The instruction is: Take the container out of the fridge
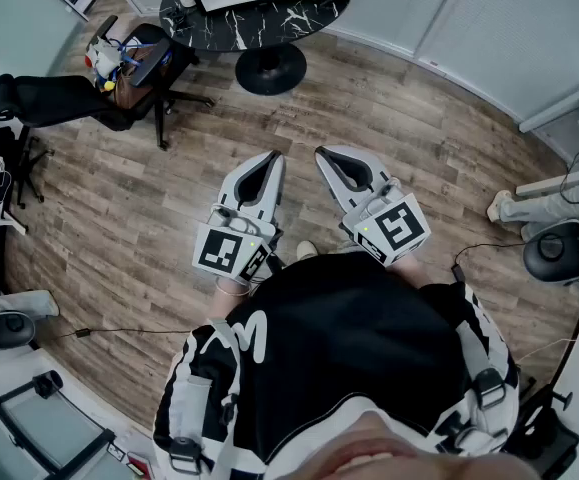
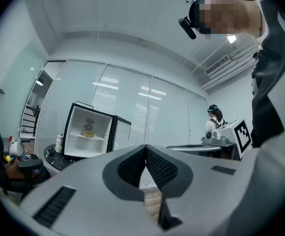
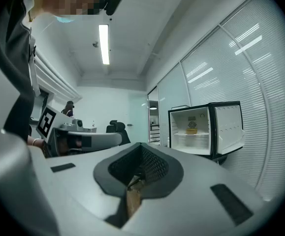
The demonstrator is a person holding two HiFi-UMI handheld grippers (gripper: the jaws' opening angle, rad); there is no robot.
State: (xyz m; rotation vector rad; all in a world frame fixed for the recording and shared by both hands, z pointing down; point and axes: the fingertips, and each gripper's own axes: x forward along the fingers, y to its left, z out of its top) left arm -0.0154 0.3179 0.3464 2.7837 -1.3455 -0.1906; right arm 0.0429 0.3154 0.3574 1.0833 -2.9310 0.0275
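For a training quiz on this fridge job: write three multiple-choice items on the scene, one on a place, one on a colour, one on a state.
1. Where is the container?
A. on the floor
B. inside the fridge
C. on the office chair

2. What colour is the container?
A. blue
B. red
C. yellowish

3. How is the fridge's door?
A. swung open
B. shut
C. taken off

Key:
1 B: both gripper views show it sitting inside the fridge.
2 C: it shows yellowish against the white interior.
3 A: the door stands out to one side, leaving the inside in plain view.
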